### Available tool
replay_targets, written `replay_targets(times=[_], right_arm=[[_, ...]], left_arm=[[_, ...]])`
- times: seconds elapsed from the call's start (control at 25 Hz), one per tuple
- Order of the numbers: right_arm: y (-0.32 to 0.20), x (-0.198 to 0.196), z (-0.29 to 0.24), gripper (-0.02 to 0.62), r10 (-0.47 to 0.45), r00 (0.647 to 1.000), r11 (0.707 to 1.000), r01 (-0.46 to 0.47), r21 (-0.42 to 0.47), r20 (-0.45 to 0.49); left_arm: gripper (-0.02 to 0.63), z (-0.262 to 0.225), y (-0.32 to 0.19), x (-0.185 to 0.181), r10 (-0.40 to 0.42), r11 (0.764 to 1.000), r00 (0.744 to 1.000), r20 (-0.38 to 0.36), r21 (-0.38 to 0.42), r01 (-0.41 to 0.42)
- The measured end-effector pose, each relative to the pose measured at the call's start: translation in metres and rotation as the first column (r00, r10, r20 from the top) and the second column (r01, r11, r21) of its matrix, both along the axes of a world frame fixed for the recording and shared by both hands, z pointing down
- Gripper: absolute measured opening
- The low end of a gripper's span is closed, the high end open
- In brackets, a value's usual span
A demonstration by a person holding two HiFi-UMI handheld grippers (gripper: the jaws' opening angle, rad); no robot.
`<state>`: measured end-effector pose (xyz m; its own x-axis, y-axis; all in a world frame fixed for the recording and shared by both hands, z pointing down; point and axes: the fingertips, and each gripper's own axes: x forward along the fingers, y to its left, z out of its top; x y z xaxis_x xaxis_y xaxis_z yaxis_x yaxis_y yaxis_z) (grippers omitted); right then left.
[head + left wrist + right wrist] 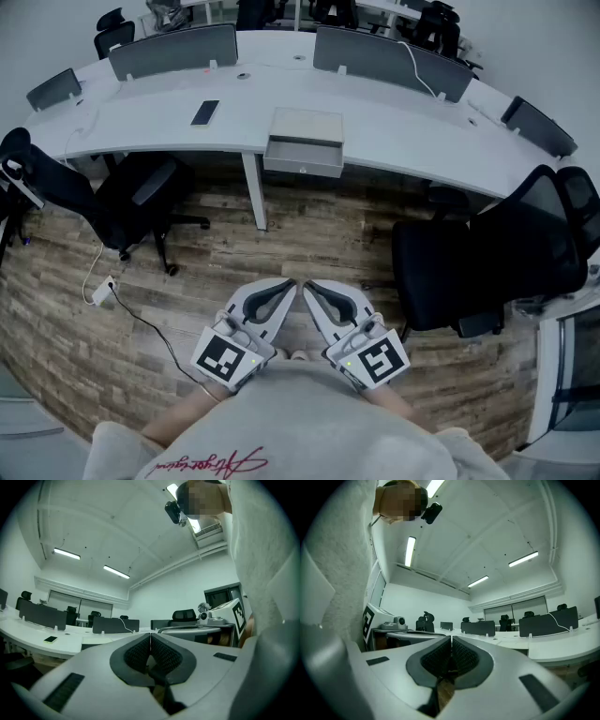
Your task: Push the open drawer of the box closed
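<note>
**Head view.** The box (305,129) sits on the curved white desk (159,122), at its front edge. Its drawer (302,157) is pulled out and overhangs the edge, above bare wooden floor (319,230). The left gripper (286,289) and the right gripper (312,291) are held side by side close to the person's body. Their tips nearly meet, and both are well apart from the box. The floor between the grippers and the drawer is open. It is bounded on the left by a white desk leg (254,192) and a black office chair (131,197), and on the right by a second black chair (487,253). A dark phone (205,112) lies on the desk to the left of the box, and a cable (141,323) trails across the floor at lower left.

**Left gripper view.** This view shows what the head view cannot: the left gripper (150,638) has its jaws pressed together, with only a thin seam between the ribbed pads and nothing held. Beyond them are the desk (37,639), the phone (50,639) and the marker cube (235,613) of the other gripper on the right. I cannot pick out the box with confidence here.

**Right gripper view.** The right gripper (451,643) is likewise closed on nothing, pad against pad. The desk (567,646) curves away on the right, and the left gripper's marker cube (368,619) shows on the left. Ceiling lights (408,550), seen only in the gripper views, run overhead.
</note>
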<state>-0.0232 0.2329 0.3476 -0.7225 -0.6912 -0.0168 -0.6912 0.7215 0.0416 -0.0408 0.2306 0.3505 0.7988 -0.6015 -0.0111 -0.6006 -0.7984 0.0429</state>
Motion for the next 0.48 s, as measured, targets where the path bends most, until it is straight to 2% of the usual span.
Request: replay_targets(times=[0.24,0.48], right_arm=[[-0.0043,0.0016,0.0002,0.023,0.003,1.000,1.000,-0.003,0.002,-0.001],[-0.0055,0.0029,0.0004,0.023,0.007,1.000,1.000,-0.006,-0.022,0.026]], left_arm=[[0.018,0.0019,-0.0063,-0.0012,-0.009,1.000,1.000,-0.008,-0.018,0.009],[0.018,-0.0026,-0.0081,-0.0026,-0.022,1.000,0.999,-0.031,0.006,0.023]])
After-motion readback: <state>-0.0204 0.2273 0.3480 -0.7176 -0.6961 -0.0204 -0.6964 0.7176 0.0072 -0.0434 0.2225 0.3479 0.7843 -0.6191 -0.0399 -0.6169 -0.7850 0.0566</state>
